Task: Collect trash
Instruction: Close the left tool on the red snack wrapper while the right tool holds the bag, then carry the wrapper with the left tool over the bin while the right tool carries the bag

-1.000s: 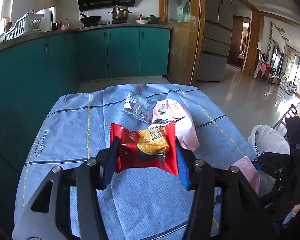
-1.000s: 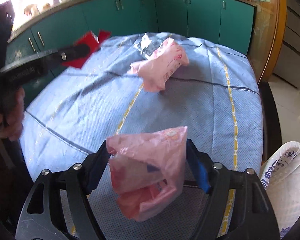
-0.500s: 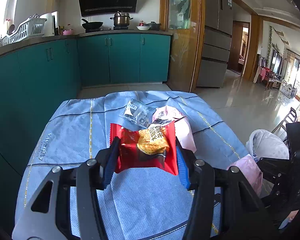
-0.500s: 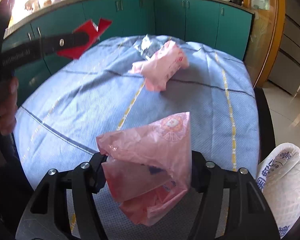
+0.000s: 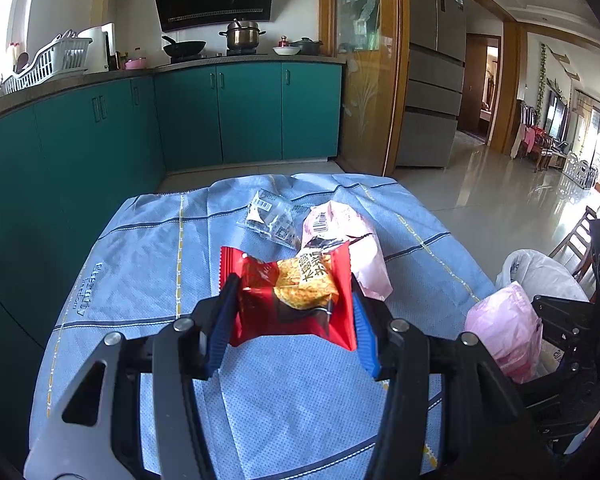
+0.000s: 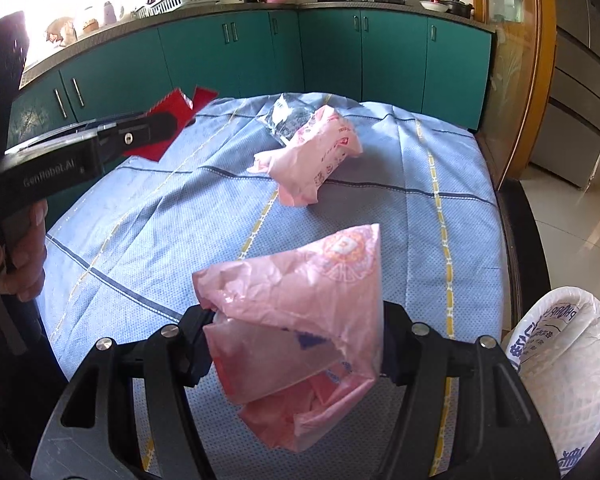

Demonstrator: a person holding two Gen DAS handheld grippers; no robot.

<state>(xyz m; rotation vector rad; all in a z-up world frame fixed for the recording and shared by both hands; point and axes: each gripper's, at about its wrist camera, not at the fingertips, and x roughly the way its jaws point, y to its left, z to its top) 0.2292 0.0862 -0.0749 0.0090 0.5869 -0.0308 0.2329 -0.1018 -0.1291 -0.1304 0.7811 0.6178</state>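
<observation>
Through my left camera, my left gripper (image 5: 292, 312) clamps a red snack wrapper (image 5: 290, 294) above the blue tablecloth (image 5: 148, 264). Through my right camera, my right gripper (image 6: 296, 344) pinches a crumpled pink bag (image 6: 300, 320) beside the white-lined bin (image 6: 568, 360); another pink packet (image 6: 310, 160) lies farther back on the cloth.

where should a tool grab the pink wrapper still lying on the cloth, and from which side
Judging by its pose, grip the pink wrapper across its puffed middle, coming down from above with the fingers straddling its narrow width. It lies long and slanted on the blue cloth, so the short axis fits best. Its far end touches the clear wrapper, so stay toward the near half to avoid pinching both.
</observation>
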